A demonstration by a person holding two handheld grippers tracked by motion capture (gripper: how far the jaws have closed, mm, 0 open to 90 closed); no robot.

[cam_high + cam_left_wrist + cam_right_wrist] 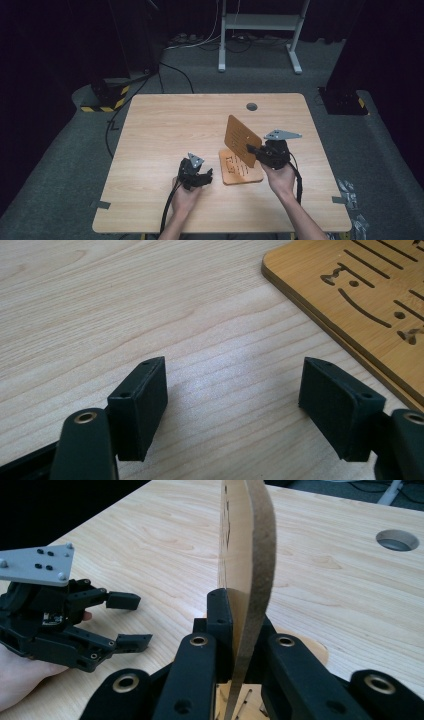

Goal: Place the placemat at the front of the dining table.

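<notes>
Two thin orange-brown slotted wooden boards occupy my grippers' side of the pale wooden table (160, 125): my left gripper (206, 176) rests jaws apart beside the flat board (240, 172) near the front edge, my right gripper (252, 148) clamps the raised board (241, 140) above it.

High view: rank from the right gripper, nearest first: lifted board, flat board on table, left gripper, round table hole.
1. lifted board: clamped in the right gripper, tilted up at its left.
2. flat board: on the table just below it.
3. left gripper: further left, open.
4. round table hole: toward the far edge.
</notes>
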